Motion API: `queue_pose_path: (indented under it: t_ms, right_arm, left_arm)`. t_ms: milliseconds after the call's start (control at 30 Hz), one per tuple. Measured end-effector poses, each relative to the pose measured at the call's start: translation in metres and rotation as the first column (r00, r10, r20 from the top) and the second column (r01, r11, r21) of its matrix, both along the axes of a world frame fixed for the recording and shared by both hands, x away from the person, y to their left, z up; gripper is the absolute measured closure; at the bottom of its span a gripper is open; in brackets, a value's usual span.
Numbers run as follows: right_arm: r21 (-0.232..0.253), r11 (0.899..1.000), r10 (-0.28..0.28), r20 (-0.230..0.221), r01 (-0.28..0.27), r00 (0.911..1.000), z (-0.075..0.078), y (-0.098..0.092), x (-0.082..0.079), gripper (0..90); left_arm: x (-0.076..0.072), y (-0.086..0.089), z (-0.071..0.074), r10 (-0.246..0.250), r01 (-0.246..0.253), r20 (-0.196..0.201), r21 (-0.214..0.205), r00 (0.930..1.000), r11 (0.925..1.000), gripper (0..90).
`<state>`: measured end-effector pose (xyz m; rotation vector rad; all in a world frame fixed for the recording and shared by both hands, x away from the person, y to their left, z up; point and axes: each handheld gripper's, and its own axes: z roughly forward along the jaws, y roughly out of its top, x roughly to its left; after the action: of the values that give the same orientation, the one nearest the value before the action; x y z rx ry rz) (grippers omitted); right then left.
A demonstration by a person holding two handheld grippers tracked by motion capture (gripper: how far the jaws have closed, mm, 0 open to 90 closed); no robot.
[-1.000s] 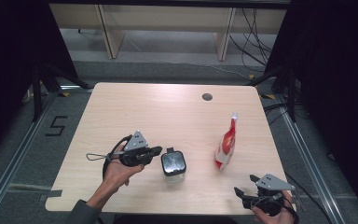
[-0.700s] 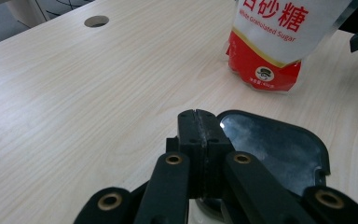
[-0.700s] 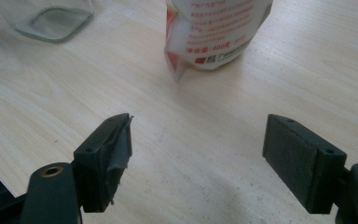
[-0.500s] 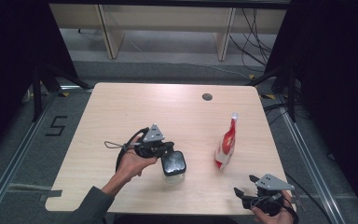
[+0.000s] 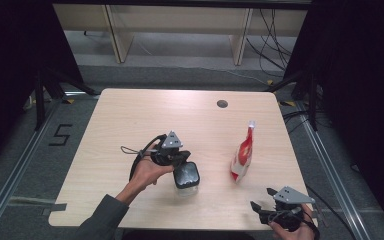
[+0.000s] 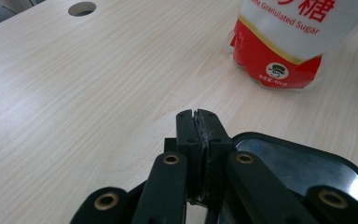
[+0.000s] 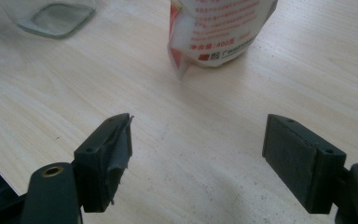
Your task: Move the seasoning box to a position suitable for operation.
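My left gripper point(image 5: 185, 156) is shut with nothing between its pads point(image 6: 199, 122), and a hand holds it just above the far left edge of a glass jar's black lid point(image 5: 186, 175). In the left gripper view the lid point(image 6: 303, 170) lies right beside and below the jaws. A red and white sugar bag point(image 5: 243, 152) stands upright to the right of the jar, and it is seen ahead in the left gripper view point(image 6: 289, 42). My right gripper point(image 5: 261, 199) rests at the table's near right corner, open and empty point(image 7: 198, 149), facing the bag point(image 7: 214, 32).
The light wooden table point(image 5: 130, 120) has a round cable hole point(image 5: 222, 104) near its far edge. The jar's glass body point(image 7: 56, 14) shows at the upper left of the right gripper view. Dark curtains flank the table, and shelving legs stand behind it.
My left gripper has moved to the right, from beside the jar to over the edge of its lid. The jar, the bag and the right gripper have stayed put.
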<state>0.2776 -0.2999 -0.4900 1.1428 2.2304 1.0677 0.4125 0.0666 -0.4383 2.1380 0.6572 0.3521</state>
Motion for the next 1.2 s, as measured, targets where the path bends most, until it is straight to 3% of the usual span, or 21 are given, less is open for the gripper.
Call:
queue_pose_path:
  t_ms: [267,767,833,867,900,933,1067,1100,1200]
  right_arm:
    - [-0.001,1.000,0.002,-0.004,-0.002,1.0000,0.000,0.000,0.000,25.1]
    - [-0.005,1.000,-0.001,-0.008,0.001,1.0000,-0.001,0.000,0.000,25.1]
    - [0.017,1.000,-0.022,-0.048,0.023,0.9986,-0.001,0.003,-0.003,25.1]
    - [0.017,1.000,-0.022,-0.048,0.023,0.9986,-0.001,0.003,-0.003,25.1]
    - [0.000,1.000,0.005,-0.014,-0.005,0.9999,-0.001,0.001,0.000,25.1]
    - [0.002,1.000,0.001,-0.018,-0.001,0.9998,-0.001,0.001,0.000,25.1]
    - [0.007,1.000,-0.004,-0.029,0.004,0.9996,-0.001,0.002,-0.001,25.1]
    - [-0.006,1.000,0.005,-0.012,-0.005,0.9999,-0.001,0.001,0.000,25.1]
    - [0.011,1.000,-0.010,-0.032,0.010,0.9995,-0.001,0.003,-0.002,25.1]
  left_arm:
    - [0.001,0.004,0.002,-0.002,0.002,-0.011,0.017,0.9999,0.9998,86.4]
    - [-0.005,0.034,0.002,0.036,-0.036,-0.053,0.006,0.9979,0.9993,84.8]
    - [-0.007,0.039,0.002,0.041,-0.041,-0.052,0.002,0.9978,0.9992,84.2]
    - [-0.007,0.039,0.002,0.041,-0.041,-0.052,0.002,0.9978,0.9992,84.1]
    - [-0.008,0.044,0.001,0.034,-0.034,-0.045,0.001,0.9984,0.9994,84.1]
    - [-0.008,0.044,0.001,0.034,-0.034,-0.045,0.001,0.9984,0.9994,84.1]
    - [-0.012,0.053,0.000,0.043,-0.045,-0.058,-0.019,0.9973,0.9988,82.9]
    - [-0.013,0.054,-0.001,0.053,-0.056,-0.066,-0.045,0.9964,0.9974,82.8]
    - [-0.014,0.058,-0.003,0.056,-0.061,-0.074,-0.071,0.9957,0.9956,81.9]
